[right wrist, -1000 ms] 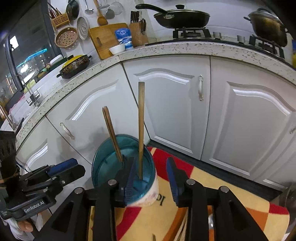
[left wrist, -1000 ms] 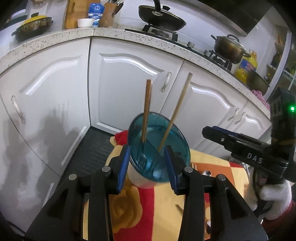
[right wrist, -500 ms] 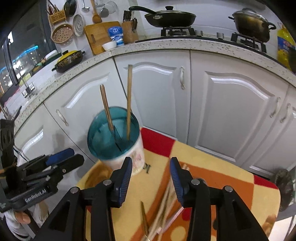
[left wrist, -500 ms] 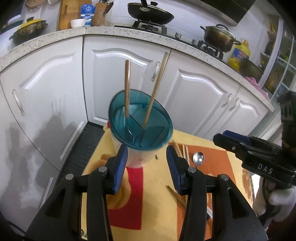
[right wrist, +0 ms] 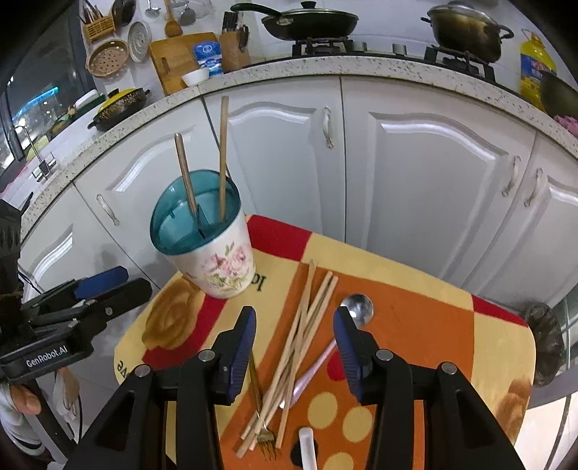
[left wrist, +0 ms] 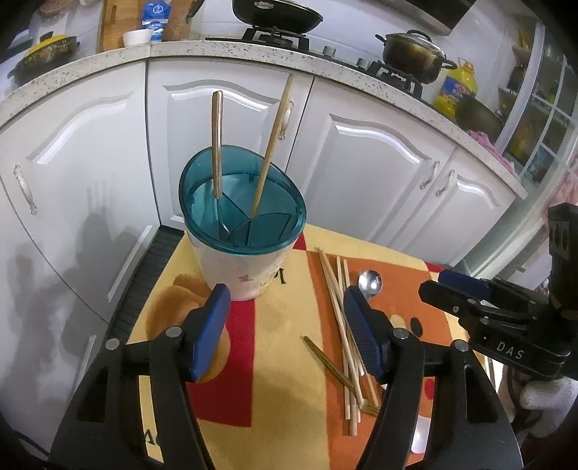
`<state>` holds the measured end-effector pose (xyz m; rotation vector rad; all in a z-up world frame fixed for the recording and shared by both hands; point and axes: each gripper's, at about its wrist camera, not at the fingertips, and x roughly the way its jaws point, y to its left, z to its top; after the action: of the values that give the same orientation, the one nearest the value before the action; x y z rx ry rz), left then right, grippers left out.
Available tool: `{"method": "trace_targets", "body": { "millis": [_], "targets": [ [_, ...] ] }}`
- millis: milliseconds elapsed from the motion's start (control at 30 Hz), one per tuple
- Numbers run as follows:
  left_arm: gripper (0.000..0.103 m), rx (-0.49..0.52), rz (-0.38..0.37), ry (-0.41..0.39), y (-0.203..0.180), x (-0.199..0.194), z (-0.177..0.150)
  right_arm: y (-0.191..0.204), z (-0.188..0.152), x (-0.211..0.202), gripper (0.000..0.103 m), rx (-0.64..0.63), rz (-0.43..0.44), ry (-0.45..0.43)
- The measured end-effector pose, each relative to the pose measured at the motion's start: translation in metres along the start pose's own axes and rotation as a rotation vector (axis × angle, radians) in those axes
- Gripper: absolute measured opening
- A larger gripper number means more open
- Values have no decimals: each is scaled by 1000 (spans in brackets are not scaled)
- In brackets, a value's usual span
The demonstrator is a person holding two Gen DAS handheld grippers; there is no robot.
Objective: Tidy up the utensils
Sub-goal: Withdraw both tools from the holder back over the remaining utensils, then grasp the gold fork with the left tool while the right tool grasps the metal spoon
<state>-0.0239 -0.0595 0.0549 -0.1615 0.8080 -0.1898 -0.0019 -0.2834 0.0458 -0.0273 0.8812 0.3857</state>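
Observation:
A white floral utensil holder (left wrist: pixel 242 267) (right wrist: pixel 216 267) with a teal divided insert stands at the far left of the patterned cloth (left wrist: pixel 281 397). In it stand a wooden-handled fork (left wrist: pixel 216 144) and one chopstick (left wrist: pixel 274 137). Loose chopsticks (left wrist: pixel 336 300) (right wrist: pixel 307 325), a metal spoon (left wrist: pixel 370 282) (right wrist: pixel 356 305), a gold fork (right wrist: pixel 258 397) and a white spoon (right wrist: pixel 307 448) lie on the cloth. My left gripper (left wrist: pixel 285 293) hangs just short of the holder, its jaws opening wide and empty. Above the loose chopsticks my right gripper (right wrist: pixel 293 312) is open, holding nothing.
White cabinet doors (right wrist: pixel 433 180) curve close behind the small table. Above them the speckled countertop (left wrist: pixel 216 50) carries a hob with a pan (left wrist: pixel 276 14) and a pot (left wrist: pixel 412 54). The cloth's left edge (right wrist: pixel 123 347) drops off to the floor.
The left jaws, which flanked the holder, came away from it and spread wide. Both grippers pulled back; the right one now hangs over the loose chopsticks and opened a little.

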Motion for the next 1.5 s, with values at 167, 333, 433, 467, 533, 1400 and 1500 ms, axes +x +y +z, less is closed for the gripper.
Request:
{"method": "trace_targets", "body": {
  "millis": [167,333,433,467,533,1400,1500],
  "targets": [
    [65,6,18,22,-2,7,-7,-5,-10,-1,43,21,-10,6],
    [65,6,36,44,-3,13,-13,-6,-16,2,43,35,-9,15],
    [65,14,50,43,-4,15,-14,-8,-18,4,43,49,-5,17],
    [65,15,52,44,-5,15,-15,-8,-18,4,43,51,-5,18],
    [65,15,52,48,-4,17,-15,-9,-19,6,44,52,-6,22],
    [59,-98,-112,304,7,79,-46,-58,-51,63,49,164,-26,175],
    [47,-94,-113,338,1,91,-50,-64,-46,70,49,175,-10,174]
  ]
}}
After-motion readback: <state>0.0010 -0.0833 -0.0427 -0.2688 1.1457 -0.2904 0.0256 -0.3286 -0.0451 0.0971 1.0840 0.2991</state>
